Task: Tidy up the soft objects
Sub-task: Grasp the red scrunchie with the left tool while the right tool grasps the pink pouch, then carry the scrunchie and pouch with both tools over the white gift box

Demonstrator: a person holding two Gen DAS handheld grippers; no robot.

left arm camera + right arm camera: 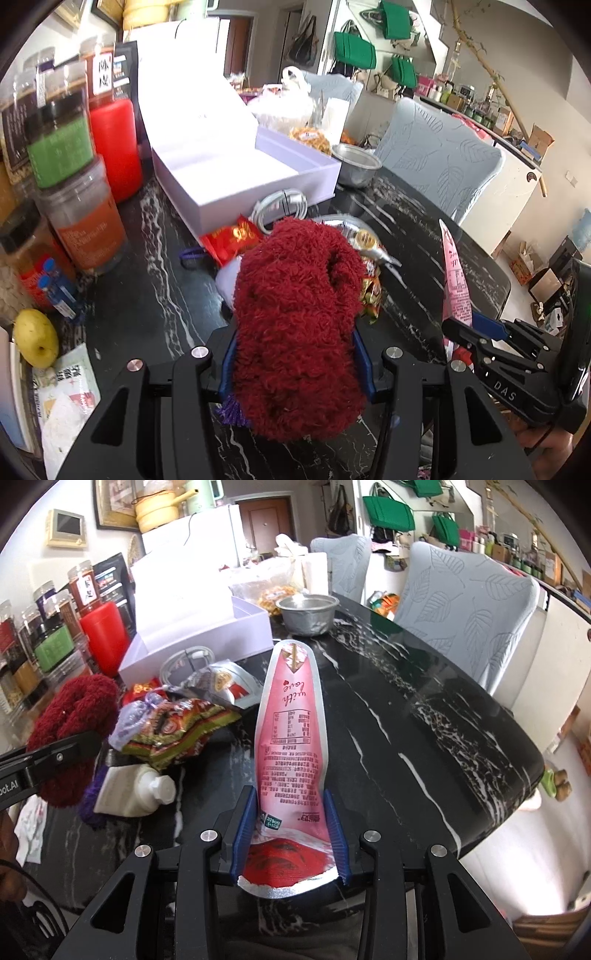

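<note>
Two soft items are in hand at once. My left gripper (295, 354) is clamped on a fluffy dark-red knitted bundle (295, 317), with the blue finger pads pressing its sides; the bundle stands up out of the jaws above the black marble-veined table (413, 240). My right gripper (291, 834) is closed on the lower end of a long pink foil pouch (291, 746), whose long axis runs straight forward along the fingers.

The open white cardboard box (236, 181) lies ahead and slightly left of the left gripper, beyond a pile of snack packets (177, 731) and a coiled white cable (280, 206). I judge the box to be the likely drop point. The left gripper is nearer to it, so the bundle travels forward over the pile first.
</note>
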